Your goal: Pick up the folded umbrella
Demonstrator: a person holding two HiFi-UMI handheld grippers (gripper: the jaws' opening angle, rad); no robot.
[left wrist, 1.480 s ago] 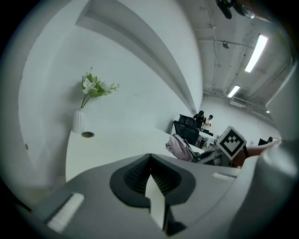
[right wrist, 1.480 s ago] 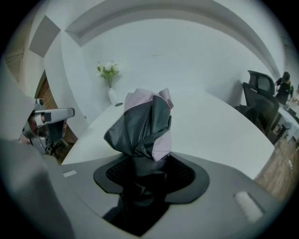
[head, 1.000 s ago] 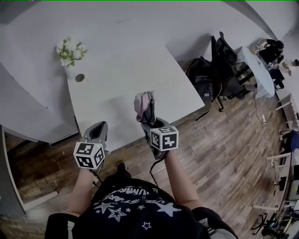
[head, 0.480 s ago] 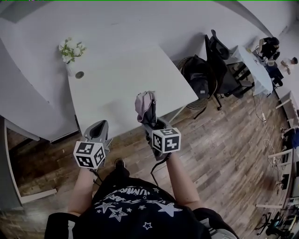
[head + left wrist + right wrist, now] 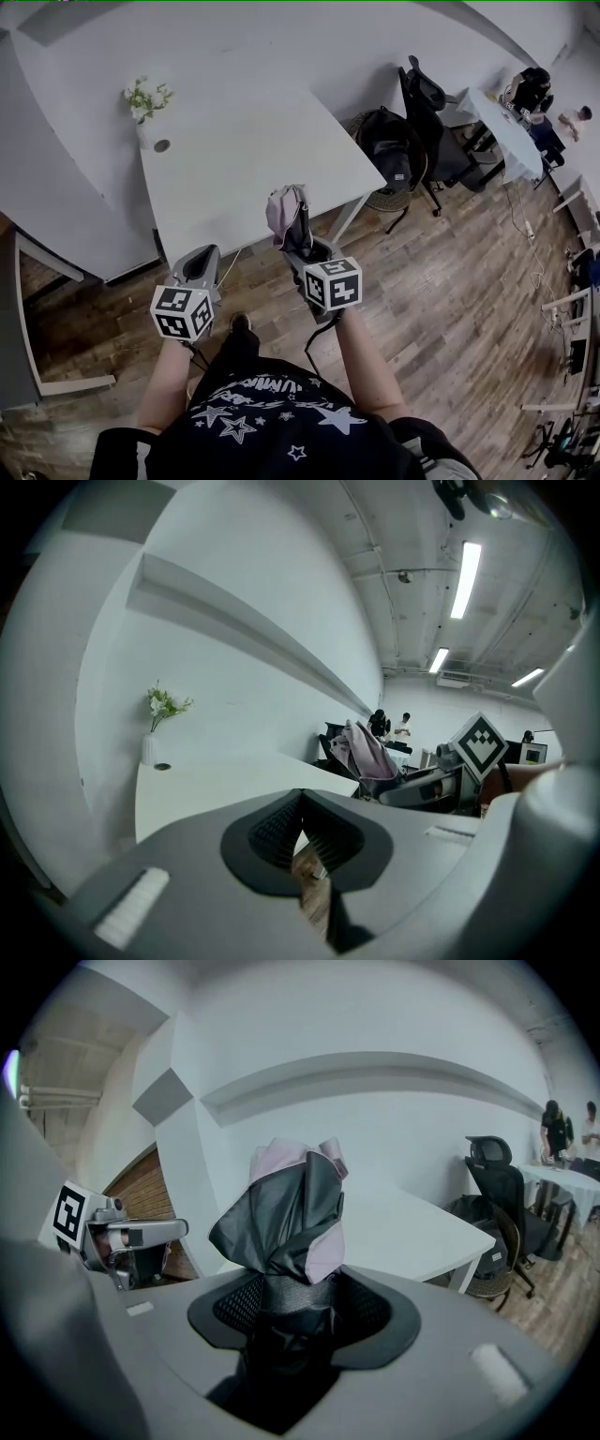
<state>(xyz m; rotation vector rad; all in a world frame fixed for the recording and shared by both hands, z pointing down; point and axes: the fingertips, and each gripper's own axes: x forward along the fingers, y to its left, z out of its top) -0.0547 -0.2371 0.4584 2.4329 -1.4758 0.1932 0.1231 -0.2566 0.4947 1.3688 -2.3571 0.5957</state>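
Count from here:
- 2 grey handheld grippers with marker cubes: left gripper (image 5: 201,258), right gripper (image 5: 307,251)
- 1 pink-and-black folded umbrella (image 5: 286,214)
- 2 white rectangular tables: near table (image 5: 262,141), far table (image 5: 502,131)
- 1 white vase of flowers (image 5: 145,97)
- 1 small dark round disc (image 5: 161,145)
- 1 black office chair (image 5: 427,112)
- 1 black backpack (image 5: 386,150)
- 2 people: dark-clothed person (image 5: 534,89), second person (image 5: 574,116)

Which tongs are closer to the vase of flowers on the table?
Left. The left tongs are off the near edge of the table, at the end with the vase of flowers; the right tongs, gripping the umbrella, are farther right.
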